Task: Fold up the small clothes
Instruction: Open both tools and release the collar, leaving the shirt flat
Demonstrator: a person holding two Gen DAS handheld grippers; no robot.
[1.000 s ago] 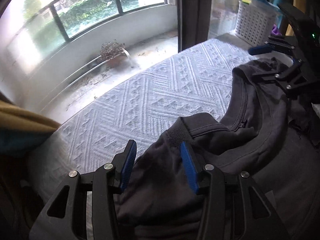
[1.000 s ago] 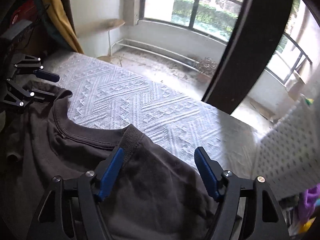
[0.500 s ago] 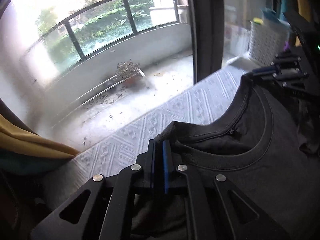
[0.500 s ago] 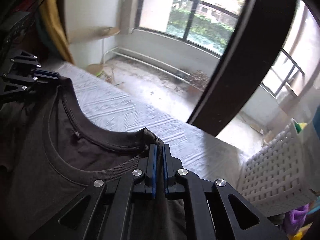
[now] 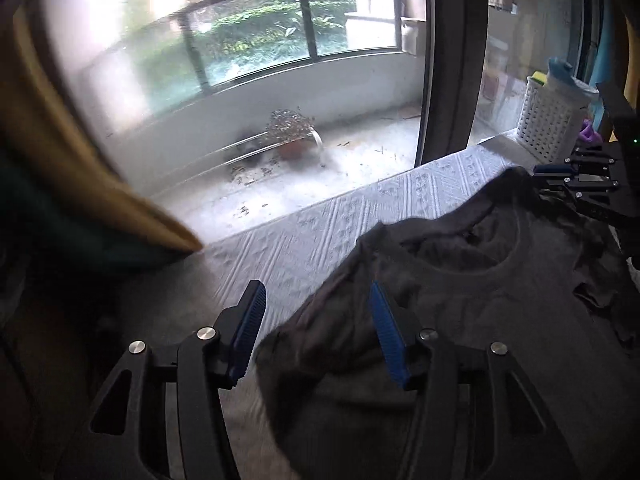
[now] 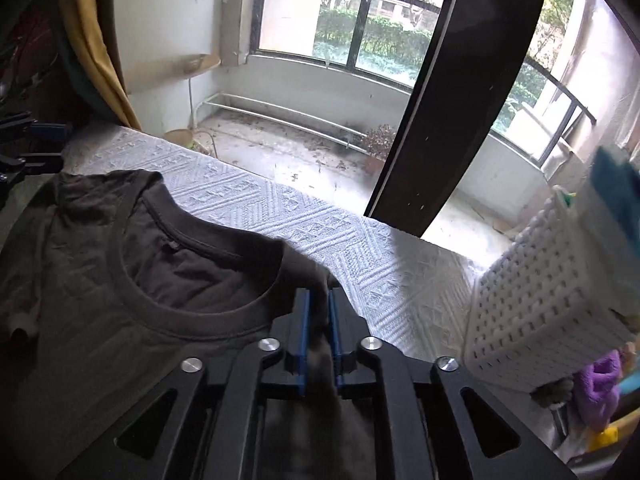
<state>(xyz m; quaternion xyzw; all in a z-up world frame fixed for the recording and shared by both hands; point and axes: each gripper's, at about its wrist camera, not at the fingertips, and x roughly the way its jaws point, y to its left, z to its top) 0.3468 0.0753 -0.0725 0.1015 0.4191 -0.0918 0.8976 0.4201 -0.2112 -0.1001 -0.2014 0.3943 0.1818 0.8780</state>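
Opening wide in the left wrist view, the left hand-held gripper [image 5: 316,320] has its blue pads apart, the shirt's shoulder edge lying loose between them, while the dark T-shirt [image 5: 480,300] spreads toward three o'clock over the white textured bedspread [image 5: 320,232], the other hand-held gripper at two o'clock. Over to the right wrist view: the right hand-held gripper [image 6: 319,320] is parting narrowly with a fold of shirt shoulder between its pads, collar at ten o'clock, white basket [image 6: 540,300] at three o'clock.
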